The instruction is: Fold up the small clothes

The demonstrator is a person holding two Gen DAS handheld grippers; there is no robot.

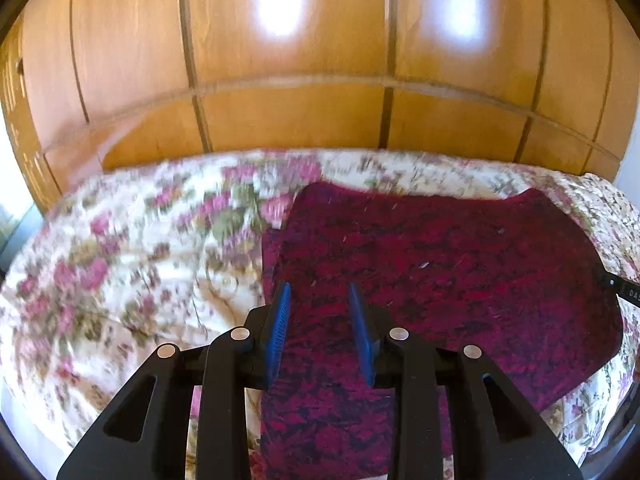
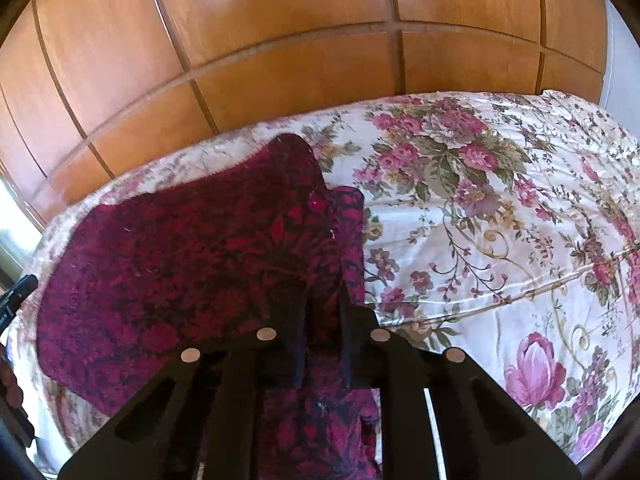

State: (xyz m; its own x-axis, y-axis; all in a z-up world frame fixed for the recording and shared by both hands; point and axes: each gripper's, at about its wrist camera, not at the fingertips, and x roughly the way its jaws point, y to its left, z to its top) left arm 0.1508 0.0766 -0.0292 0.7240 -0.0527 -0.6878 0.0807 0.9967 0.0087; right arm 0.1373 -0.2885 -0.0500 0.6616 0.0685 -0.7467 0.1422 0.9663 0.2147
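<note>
A dark red garment with a black floral pattern [image 1: 440,280] lies spread flat on the bed. It also shows in the right wrist view [image 2: 180,248]. My left gripper [image 1: 320,292] is open, its blue pads apart, hovering over the garment's left edge with nothing between the fingers. My right gripper [image 2: 324,300] hovers over the garment's right edge, where a fold of the cloth [image 2: 348,240] lies. Its fingers stand apart with garment cloth seen between them; I cannot tell whether they touch it.
The bed has a cream floral bedspread [image 2: 500,240], also in the left wrist view [image 1: 120,264]. A wooden panelled wardrobe [image 1: 300,60] stands right behind the bed. The tip of the other gripper shows at the frame edges [image 1: 624,286] [image 2: 16,292].
</note>
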